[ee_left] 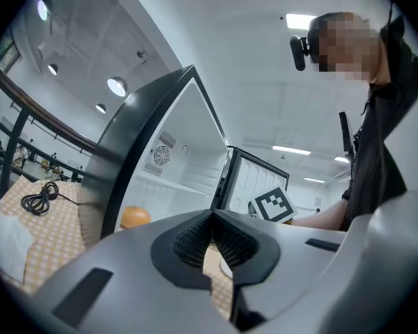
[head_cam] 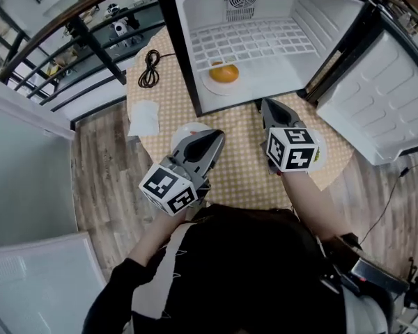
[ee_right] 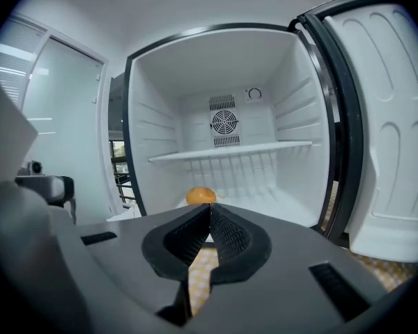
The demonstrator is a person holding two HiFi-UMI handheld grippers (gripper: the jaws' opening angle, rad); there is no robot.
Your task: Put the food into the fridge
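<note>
An orange (head_cam: 224,72) lies on a white plate (head_cam: 216,85) on the floor of the open small fridge (head_cam: 188,54). It shows in the left gripper view as the orange (ee_left: 134,216) and in the right gripper view as the orange (ee_right: 200,195) below the wire shelf (ee_right: 230,151). My left gripper (head_cam: 217,138) hovers over the table before the fridge, jaws shut and empty (ee_left: 210,215). My right gripper (head_cam: 265,105) points at the fridge opening, also shut with nothing between its pads (ee_right: 210,208).
The fridge door (head_cam: 376,96) stands open to the right. On the checked tablecloth (head_cam: 244,152) lie a coiled black cable (head_cam: 150,69), a white napkin (head_cam: 143,118) and a white dish (head_cam: 184,131) partly under the left gripper. A railing (head_cam: 63,26) runs at far left.
</note>
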